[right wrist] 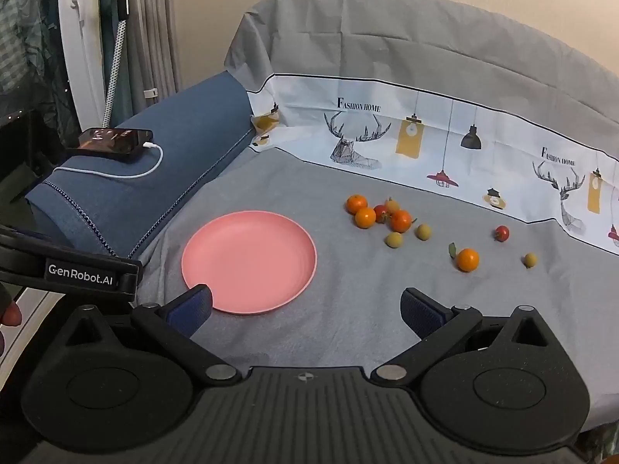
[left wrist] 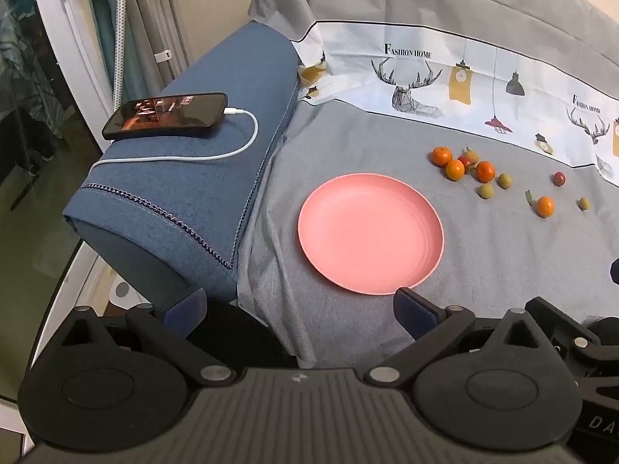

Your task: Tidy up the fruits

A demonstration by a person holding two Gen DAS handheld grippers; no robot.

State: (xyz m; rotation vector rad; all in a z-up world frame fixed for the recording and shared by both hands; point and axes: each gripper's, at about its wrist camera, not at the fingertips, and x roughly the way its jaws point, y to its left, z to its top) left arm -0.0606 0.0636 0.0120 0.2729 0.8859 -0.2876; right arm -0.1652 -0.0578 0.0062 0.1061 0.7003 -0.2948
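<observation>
An empty pink plate (left wrist: 370, 232) (right wrist: 248, 261) lies on the grey cloth. Right of and beyond it sits a cluster of small oranges (left wrist: 454, 169) (right wrist: 365, 217), red tomatoes and yellow-green fruits (left wrist: 486, 190) (right wrist: 394, 239). Farther right lie a lone orange (left wrist: 545, 206) (right wrist: 467, 259), a red tomato (left wrist: 559, 178) (right wrist: 501, 233) and a small green fruit (left wrist: 584, 203) (right wrist: 530, 260). My left gripper (left wrist: 300, 305) is open near the plate's front-left edge, holding nothing. My right gripper (right wrist: 305, 305) hangs open over the cloth in front of the plate, also holding nothing.
A blue sofa armrest (left wrist: 185, 193) (right wrist: 154, 193) at the left carries a phone (left wrist: 166, 115) (right wrist: 110, 142) on a white charging cable. A printed white cloth (left wrist: 445, 77) (right wrist: 425, 131) runs along the back. The left gripper's body (right wrist: 77, 270) shows at the left edge.
</observation>
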